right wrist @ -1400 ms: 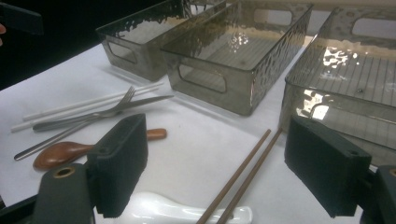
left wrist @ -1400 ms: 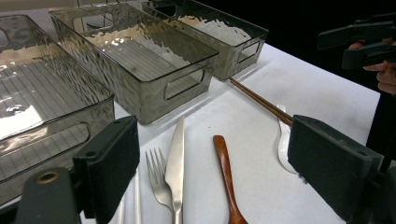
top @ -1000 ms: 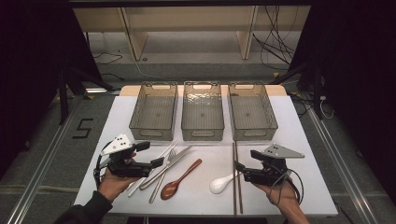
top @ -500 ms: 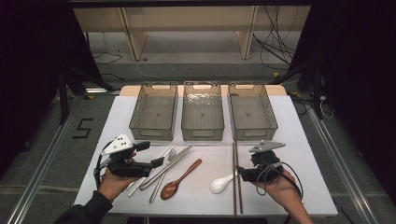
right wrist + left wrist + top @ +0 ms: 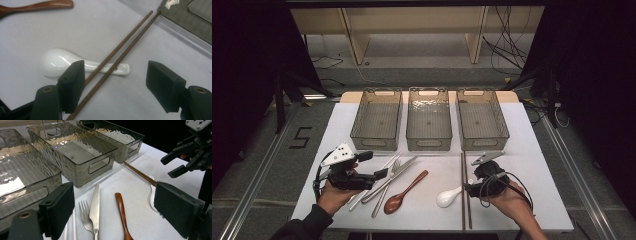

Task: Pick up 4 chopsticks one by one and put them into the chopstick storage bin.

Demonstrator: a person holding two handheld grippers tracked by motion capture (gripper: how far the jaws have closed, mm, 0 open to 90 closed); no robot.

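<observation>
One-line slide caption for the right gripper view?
Right gripper, jaws open, poised over two wooden chopsticks lying across a white ceramic spoon.

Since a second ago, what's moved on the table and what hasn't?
The right gripper has tipped downward over the chopsticks and white spoon; its jaws have just been closing a little but stand open astride the chopsticks, pads not pressing. Nothing was picked up or let go. The left gripper stayed put beside the fork and knife; the wooden spoon and three bins are unchanged.
</observation>
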